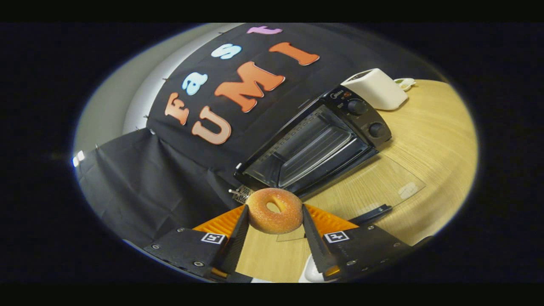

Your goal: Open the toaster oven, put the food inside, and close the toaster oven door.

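A golden sugared doughnut (pixel 274 211) sits between my two fingers, and my gripper (pixel 274 216) is shut on it, holding it above the wooden table (pixel 429 140). Just beyond the doughnut stands the black toaster oven (pixel 314 144). Its glass door (pixel 374 187) is folded down flat toward me, with the dark handle (pixel 374 213) at its near edge. The oven cavity is open and a wire rack (pixel 316 151) shows inside. Two knobs (pixel 366 118) sit on the oven's panel.
A white pop-up toaster (pixel 376 88) stands behind the oven, with a small pale object (pixel 404 83) past it. Black cloth (pixel 140 187) hangs beside the oven. A white object (pixel 309 272) lies under my fingers.
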`<state>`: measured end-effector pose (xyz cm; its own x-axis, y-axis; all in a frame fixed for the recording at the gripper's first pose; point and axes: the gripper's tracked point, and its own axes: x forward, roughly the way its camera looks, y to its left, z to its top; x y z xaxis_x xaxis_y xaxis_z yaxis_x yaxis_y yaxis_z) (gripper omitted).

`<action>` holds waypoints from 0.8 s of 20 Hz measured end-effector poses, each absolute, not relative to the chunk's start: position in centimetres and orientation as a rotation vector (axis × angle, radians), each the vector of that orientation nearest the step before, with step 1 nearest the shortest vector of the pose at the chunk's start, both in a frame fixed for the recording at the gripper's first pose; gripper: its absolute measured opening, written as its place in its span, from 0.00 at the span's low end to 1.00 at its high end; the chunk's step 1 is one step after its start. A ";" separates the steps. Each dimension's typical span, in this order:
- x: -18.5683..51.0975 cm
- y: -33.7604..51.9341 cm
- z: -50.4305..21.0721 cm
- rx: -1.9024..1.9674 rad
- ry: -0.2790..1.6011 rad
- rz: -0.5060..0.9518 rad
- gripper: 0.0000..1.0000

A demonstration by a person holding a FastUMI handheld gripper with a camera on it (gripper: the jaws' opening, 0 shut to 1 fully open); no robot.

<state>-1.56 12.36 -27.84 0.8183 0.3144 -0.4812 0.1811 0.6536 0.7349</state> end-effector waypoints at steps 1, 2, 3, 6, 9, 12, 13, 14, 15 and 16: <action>-0.6 12.5 -28.2 0.900 0.627 0.066 0.69; 0.3 12.7 -28.5 0.918 0.627 0.057 0.69; 1.5 12.8 -28.9 0.932 0.628 0.048 0.69; 4.5 12.8 -29.8 0.960 0.633 0.008 0.69; 7.5 12.0 -31.5 0.926 0.637 -0.056 0.69; 10.2 11.2 -32.3 0.879 0.624 -0.106 0.69; 10.9 11.1 -32.4 0.854 0.619 -0.112 0.70; 11.5 10.9 -32.8 0.829 0.617 -0.123 0.69; 12.0 10.9 -32.8 0.813 0.613 -0.122 0.70; 12.7 10.9 -32.8 0.793 0.597 -0.119 0.70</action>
<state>12.72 10.93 -32.77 0.8296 0.1176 -0.5459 0.3179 0.7043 0.6347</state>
